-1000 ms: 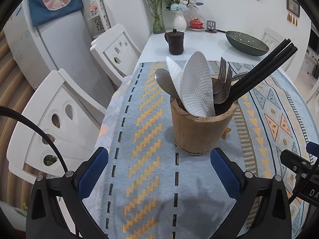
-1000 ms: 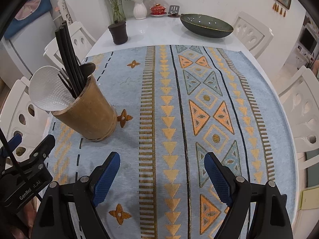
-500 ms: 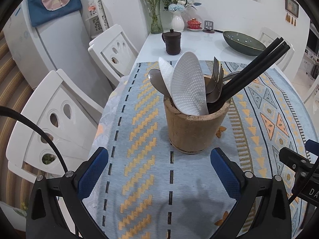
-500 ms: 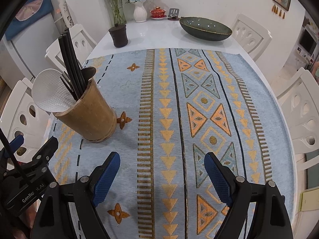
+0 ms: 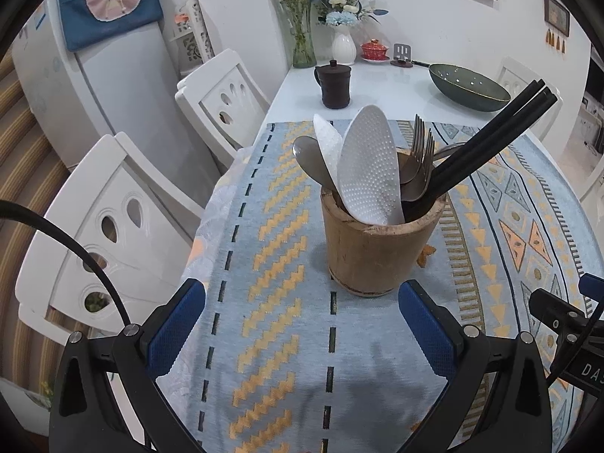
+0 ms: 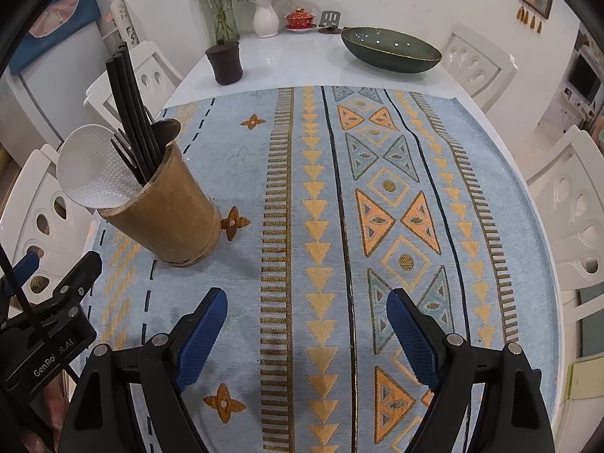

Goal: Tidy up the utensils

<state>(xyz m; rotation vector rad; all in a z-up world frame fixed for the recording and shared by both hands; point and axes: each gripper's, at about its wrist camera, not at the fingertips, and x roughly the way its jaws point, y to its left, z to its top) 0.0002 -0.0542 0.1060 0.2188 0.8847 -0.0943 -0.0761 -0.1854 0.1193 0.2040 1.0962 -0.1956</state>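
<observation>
All the utensils stand together in the wooden holder (image 5: 379, 249) on the patterned cloth (image 6: 324, 196): white rice paddles (image 5: 368, 173), forks (image 5: 419, 158), a spoon (image 5: 309, 160) and black chopsticks (image 5: 490, 147). The left gripper (image 5: 302, 324) hovers just short of the holder, fingers spread and empty; the right gripper (image 6: 305, 328) is likewise splayed over bare cloth. This fits either sorting about to start or a finished gathering (no loose cutlery shows), so no particular move is called for.

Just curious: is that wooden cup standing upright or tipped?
Upright: the round wooden utensil cup sits flat on the patterned blue cloth.
</observation>
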